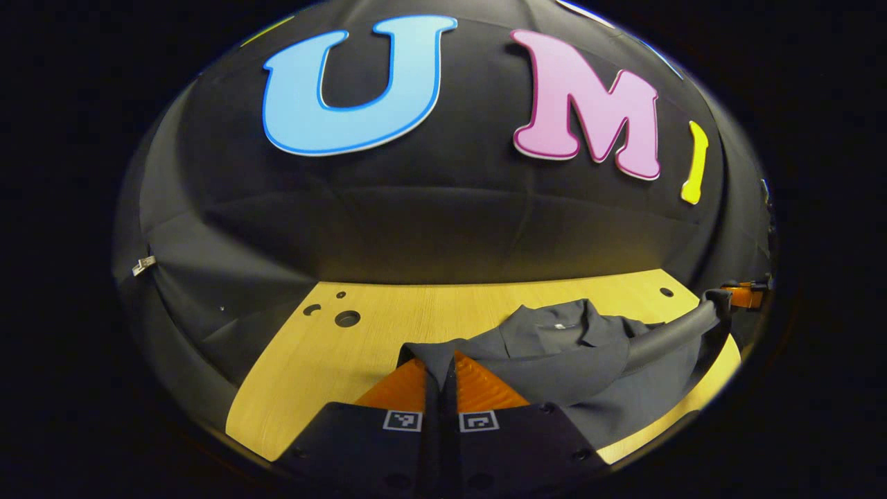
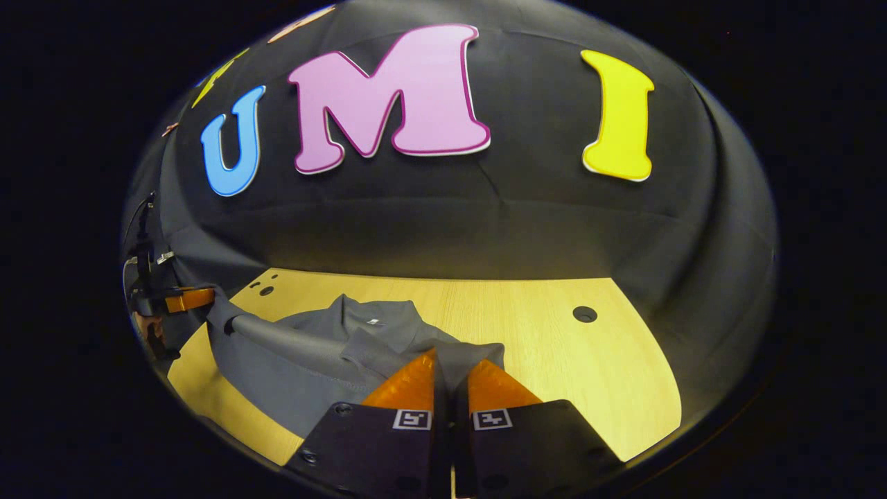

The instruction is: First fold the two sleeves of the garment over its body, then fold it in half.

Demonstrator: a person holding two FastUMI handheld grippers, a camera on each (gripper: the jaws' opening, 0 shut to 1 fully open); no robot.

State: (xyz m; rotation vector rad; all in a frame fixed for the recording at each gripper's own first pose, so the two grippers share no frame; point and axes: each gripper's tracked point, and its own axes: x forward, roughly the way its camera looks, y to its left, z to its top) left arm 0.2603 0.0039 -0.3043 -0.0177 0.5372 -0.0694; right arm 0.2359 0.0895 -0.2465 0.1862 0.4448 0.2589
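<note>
Both grippers [image 1: 439, 367] [image 2: 450, 371] pinching garment [image 1: 554, 346] edges.

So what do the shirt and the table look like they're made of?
The shirt looks like a soft, matte knit, possibly cotton: dark grey, it drapes in loose folds, with a stitched hem and a floppy collar. The table looks like pale wood or a wood-look laminate: fine straight grain lines, a smooth low-sheen finish and round holes cut through it. Which of the two cannot be told.
</note>
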